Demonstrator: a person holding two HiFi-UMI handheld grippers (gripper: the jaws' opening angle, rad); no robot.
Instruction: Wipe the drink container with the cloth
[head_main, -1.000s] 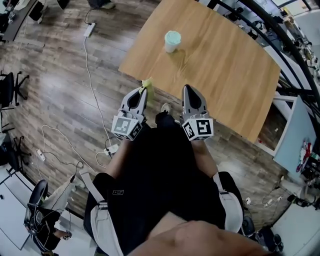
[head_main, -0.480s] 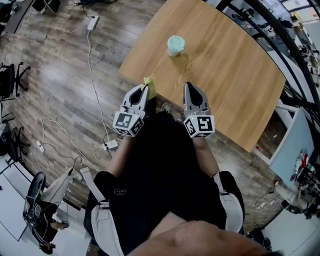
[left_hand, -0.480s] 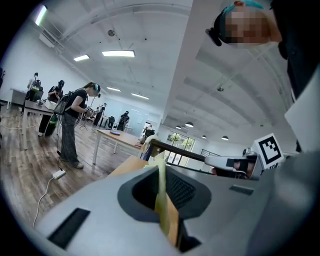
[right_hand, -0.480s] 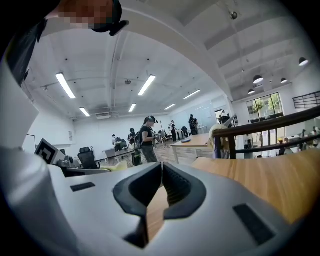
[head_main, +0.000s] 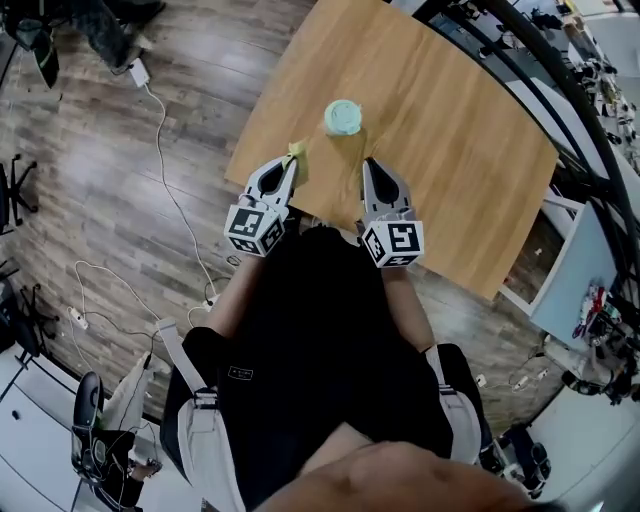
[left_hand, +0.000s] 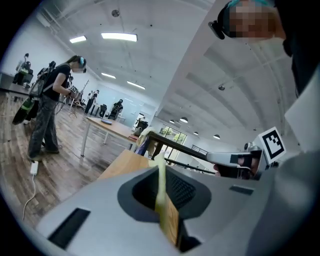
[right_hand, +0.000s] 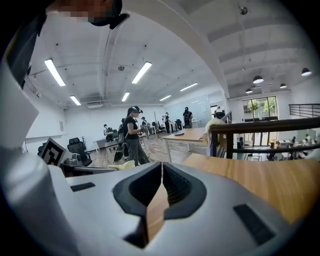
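Starting at the left of the head view: got the left gripper (head_main: 289, 166) held out low in front of the body, nose aimed at roughly 1 o'clock, tips over the near edge of the wooden table (head_main: 470, 150). Clamped shut on a yellow-green cloth (head_main: 296, 150), with a little tuft poking out past the tips. Easier to confirm in the left gripper view, which shows the cloth as a thin strip pinched between the jaws, plus a person (left_hand: 50, 105) standing well off on the floor at 9 o'clock.

Next over, spotted the mint-green drink container (head_main: 343, 117) upright on the table, at about 1 o'clock from the cloth, near but not touching. Only shows up in the head view.

Then the right gripper (head_main: 371, 166), roughly parallel to the left one, aimed at 12, container at its 11 o'clock. Going by the right gripper view: jaws pressed together on nothing, just tabletop beyond them.
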